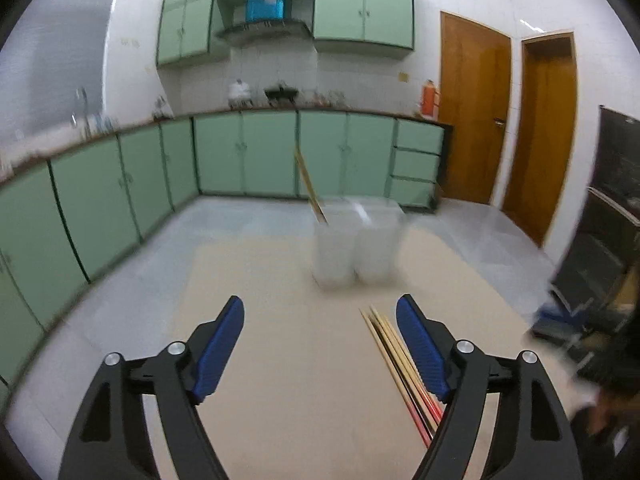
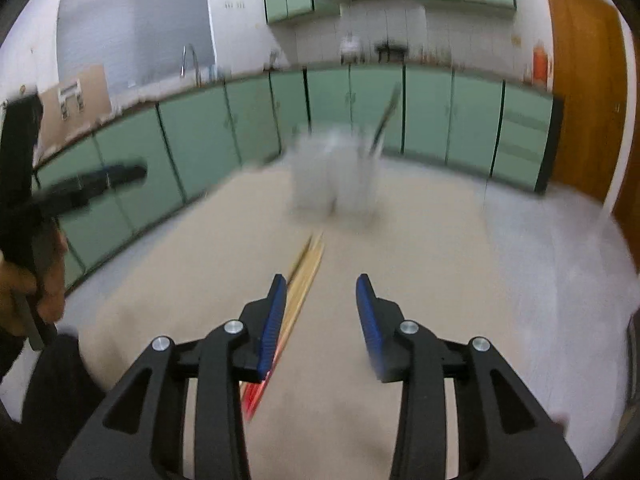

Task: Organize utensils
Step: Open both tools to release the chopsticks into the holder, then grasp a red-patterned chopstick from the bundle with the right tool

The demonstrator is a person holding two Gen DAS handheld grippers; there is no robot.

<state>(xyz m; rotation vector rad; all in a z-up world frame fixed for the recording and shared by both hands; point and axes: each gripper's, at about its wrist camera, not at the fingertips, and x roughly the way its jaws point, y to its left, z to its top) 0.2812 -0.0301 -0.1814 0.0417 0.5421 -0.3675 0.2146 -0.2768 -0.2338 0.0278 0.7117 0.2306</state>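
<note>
Both claws, left gripper (image 1: 320,316) and right gripper (image 2: 322,284), gape empty; chopsticks (image 1: 394,356) lie lower right (frames blurry). Hasty grab could scatter them or knock the containers (image 1: 356,240).

No text, label or no. can be read; both views too blurred, also near the green cabinets (image 1: 224,152).
</note>
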